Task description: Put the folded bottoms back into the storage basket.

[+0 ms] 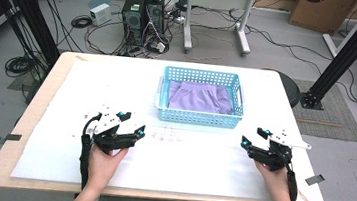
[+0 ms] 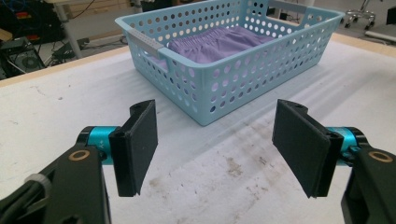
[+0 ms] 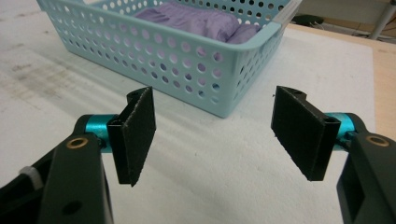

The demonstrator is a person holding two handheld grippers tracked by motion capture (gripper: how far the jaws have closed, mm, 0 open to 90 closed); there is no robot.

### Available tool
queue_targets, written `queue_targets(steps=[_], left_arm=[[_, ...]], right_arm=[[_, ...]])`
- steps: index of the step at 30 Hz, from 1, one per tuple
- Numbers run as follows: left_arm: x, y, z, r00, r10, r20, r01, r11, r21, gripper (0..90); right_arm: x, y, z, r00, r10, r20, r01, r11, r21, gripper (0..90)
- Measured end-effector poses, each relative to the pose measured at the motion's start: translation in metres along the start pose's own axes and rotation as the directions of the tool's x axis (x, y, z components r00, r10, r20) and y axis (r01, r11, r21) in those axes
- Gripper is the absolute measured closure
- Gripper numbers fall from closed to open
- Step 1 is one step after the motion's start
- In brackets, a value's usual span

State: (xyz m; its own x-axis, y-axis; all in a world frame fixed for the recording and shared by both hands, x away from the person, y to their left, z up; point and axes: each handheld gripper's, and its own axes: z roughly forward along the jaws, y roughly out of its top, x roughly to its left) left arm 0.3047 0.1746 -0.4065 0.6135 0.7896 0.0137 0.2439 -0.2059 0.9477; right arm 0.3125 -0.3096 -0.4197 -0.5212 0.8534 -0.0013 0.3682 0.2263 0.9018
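Observation:
A light blue perforated basket (image 1: 198, 116) stands at the table's far middle with a folded purple cloth (image 1: 200, 97) inside it. My left gripper (image 1: 136, 126) rests low over the white sheet at the near left, open, with nothing between its jaws. My right gripper (image 1: 251, 140) sits at the near right, also open and empty. In the left gripper view the jaws (image 2: 215, 151) face the basket's (image 2: 243, 74) near left corner, with the cloth (image 2: 219, 42) inside. From the right gripper (image 3: 212, 140) the basket's (image 3: 154, 56) near right corner and the cloth (image 3: 196, 21) lie ahead.
A white sheet (image 1: 180, 156) covers the wooden table (image 1: 47, 86), faintly stained in front of the basket. Beyond the table's far edge are computer towers (image 1: 143, 11), tangled cables, another desk and cardboard boxes. Black frame posts (image 1: 353, 48) stand at both sides.

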Motion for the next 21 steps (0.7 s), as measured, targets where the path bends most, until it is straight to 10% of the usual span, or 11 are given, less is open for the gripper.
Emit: queue_targets(steps=[21], left_arm=[[-0.0029, -0.0023, 0.0037, 0.9999, 0.01, -0.011, -0.009, 0.9997, 0.024, 27.8]], right_arm=[[-0.0038, -0.003, 0.0022, 0.9995, 0.006, 0.03, -0.006, 1.0, 0.001, 29.0]])
